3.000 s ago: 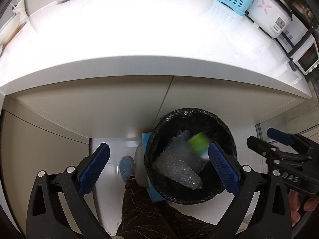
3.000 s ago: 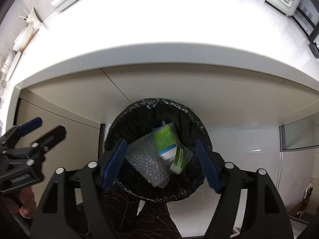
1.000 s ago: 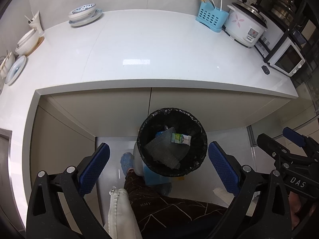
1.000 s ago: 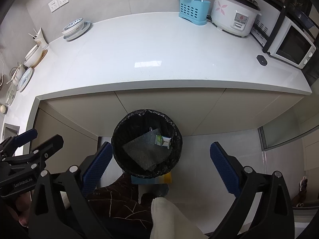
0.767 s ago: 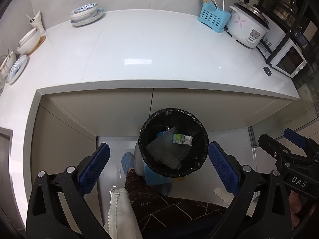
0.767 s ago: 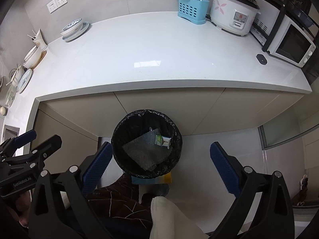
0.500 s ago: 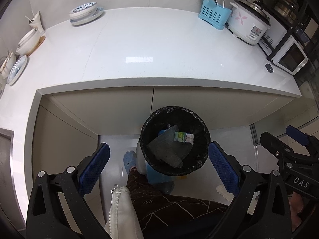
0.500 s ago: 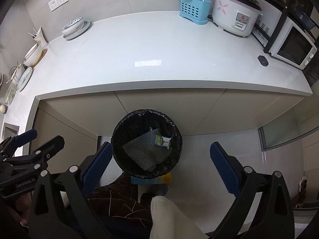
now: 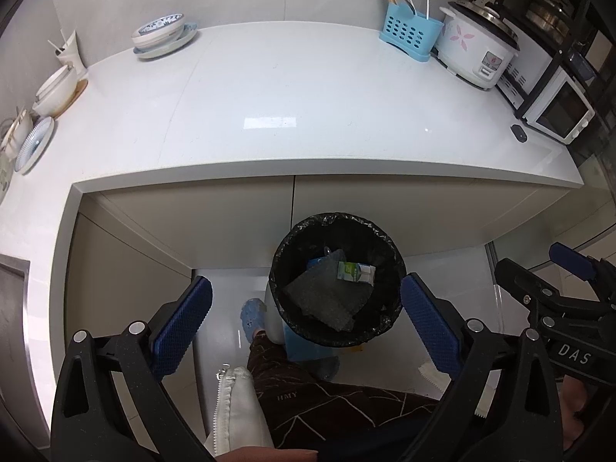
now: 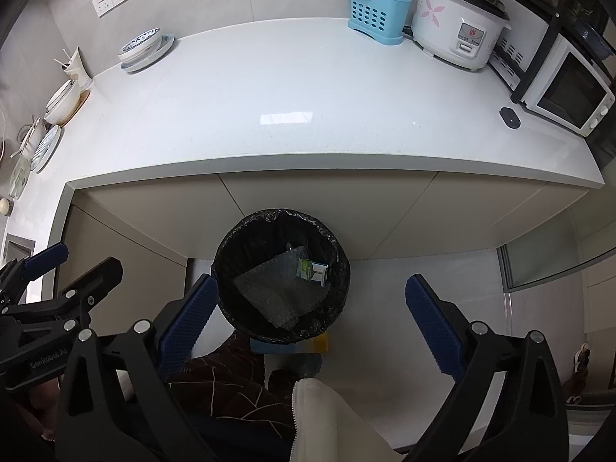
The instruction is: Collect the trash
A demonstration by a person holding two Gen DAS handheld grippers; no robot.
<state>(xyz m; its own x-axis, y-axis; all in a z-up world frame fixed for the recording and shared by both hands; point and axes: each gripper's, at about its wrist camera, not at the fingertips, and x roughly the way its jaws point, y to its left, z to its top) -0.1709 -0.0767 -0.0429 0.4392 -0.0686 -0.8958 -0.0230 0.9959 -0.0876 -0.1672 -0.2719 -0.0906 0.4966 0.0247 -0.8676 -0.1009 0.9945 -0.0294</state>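
Note:
A round bin lined with a black bag (image 9: 392,254) (image 10: 227,246) stands on the floor below the white counter. Inside lie a sheet of bubble wrap (image 9: 323,296) (image 10: 277,292) and a small green-and-white carton (image 9: 356,271) (image 10: 312,270). My left gripper (image 9: 306,317) hangs open high above the bin, nothing between its blue pads (image 9: 181,319). My right gripper (image 10: 308,315) is open too, also empty, above the bin's near rim. Each gripper shows at the edge of the other's view.
The white counter (image 9: 288,107) carries a blue utensil caddy (image 9: 408,34), a rice cooker (image 9: 477,54), a toaster oven (image 9: 558,109), stacked bowls (image 9: 161,36) and dishes at the left. A person's dark trouser leg (image 9: 308,392) and blue shoe (image 9: 252,313) stand beside the bin.
Both grippers have risen and drawn back from the bin, so more of the counter and back wall shows. The carton and bubble wrap lie still in the bin.

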